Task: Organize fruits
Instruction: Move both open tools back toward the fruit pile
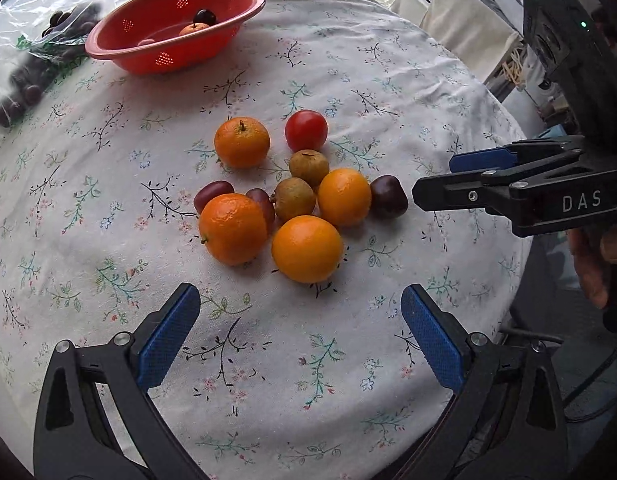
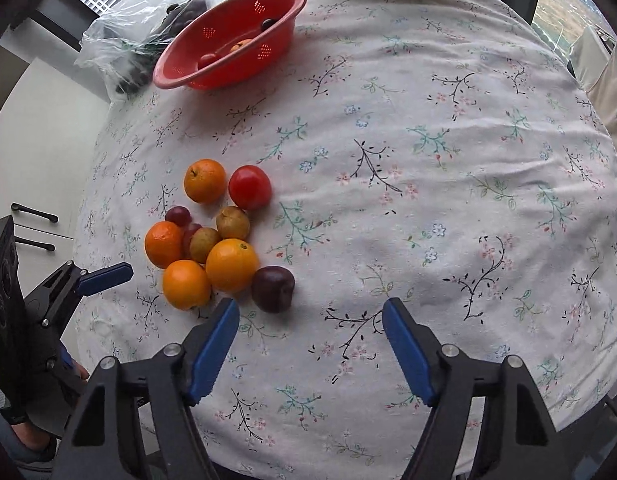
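Right now your left claw (image 1: 300,340) is spread wide with nothing between its blue pads, hovering over the floral-clothed worktop (image 1: 388,80). Just beyond its tips lies the fruit cluster: the nearest orange (image 1: 307,249) sits ahead of the gap, a second orange (image 1: 233,228) beside it to the left, and a third (image 1: 343,197) behind.

Your right claw (image 2: 310,316) is also spread and empty; no earlier picture shows its jaws moving. A dark plum (image 2: 272,289) lies just ahead of its left pad, touching nothing of the claw, with the oranges next to it.

Further on sit two brownish longans (image 1: 294,199), small reddish grapes (image 1: 213,193), a fourth orange (image 1: 241,142) and a red tomato (image 1: 306,130).

At the far side, a red colander (image 1: 174,26) already holds a few fruits, with a plastic bag (image 1: 36,40) of dark fruit beside it.
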